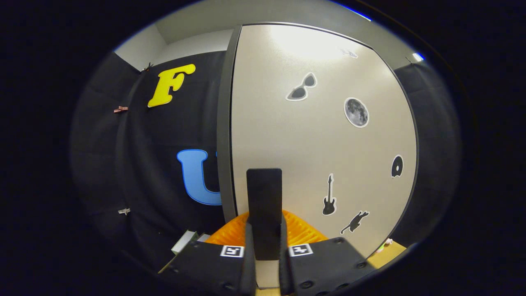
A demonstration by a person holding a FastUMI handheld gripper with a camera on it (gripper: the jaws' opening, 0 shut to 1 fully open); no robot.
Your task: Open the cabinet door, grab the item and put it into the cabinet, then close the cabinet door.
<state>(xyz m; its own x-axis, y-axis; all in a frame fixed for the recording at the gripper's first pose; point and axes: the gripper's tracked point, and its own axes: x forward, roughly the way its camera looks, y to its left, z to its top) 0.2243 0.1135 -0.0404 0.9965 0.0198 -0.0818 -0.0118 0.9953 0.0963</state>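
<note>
My gripper (266, 240) is shut on a flat black rectangular item (264, 205), which stands upright between the two fingers and rises well above them. Just beyond it is the cabinet door (320, 144), a beige panel with several stickers: sunglasses, a moon, a guitar, a cat. The door's face is turned toward me. A dark grey edge (224, 123) runs down its left side. The black item hides the lower middle of the door, and the cabinet's inside is hidden from me.
An orange ribbed object (306, 234) sits low behind the fingers, at the foot of the door. Small white boxes (185, 241) lie to its left. A strip of wooden tabletop (388, 254) shows at the lower right. Black cloth wall surrounds the cabinet.
</note>
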